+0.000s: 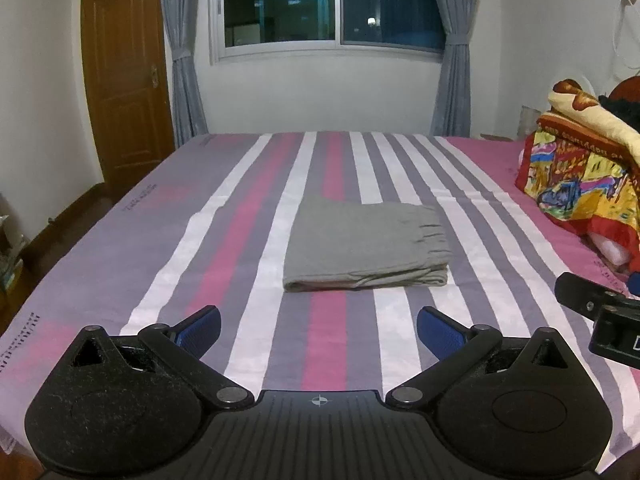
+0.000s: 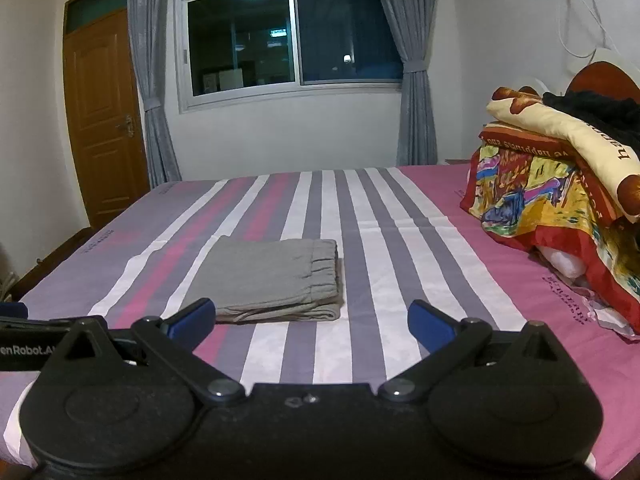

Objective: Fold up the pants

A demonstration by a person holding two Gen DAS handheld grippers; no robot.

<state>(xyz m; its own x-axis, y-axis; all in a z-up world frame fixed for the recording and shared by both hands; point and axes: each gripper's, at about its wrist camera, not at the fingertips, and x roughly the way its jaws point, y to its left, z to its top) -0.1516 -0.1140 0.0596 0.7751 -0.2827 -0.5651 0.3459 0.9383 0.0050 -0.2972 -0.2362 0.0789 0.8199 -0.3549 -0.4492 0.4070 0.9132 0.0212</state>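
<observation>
Grey pants (image 1: 366, 246) lie folded into a flat rectangle on the striped bed sheet (image 1: 240, 216), waistband to the right. They also show in the right wrist view (image 2: 270, 278). My left gripper (image 1: 319, 330) is open and empty, held above the sheet short of the pants' near edge. My right gripper (image 2: 312, 320) is open and empty, just short of the pants and slightly right of them. The right gripper's black body (image 1: 600, 314) shows at the right edge of the left wrist view.
A pile of colourful folded blankets (image 2: 560, 184) sits on the bed's right side, with a dark garment on top. A window with grey curtains (image 1: 334, 4) is on the far wall. A wooden door (image 1: 124, 76) stands at left.
</observation>
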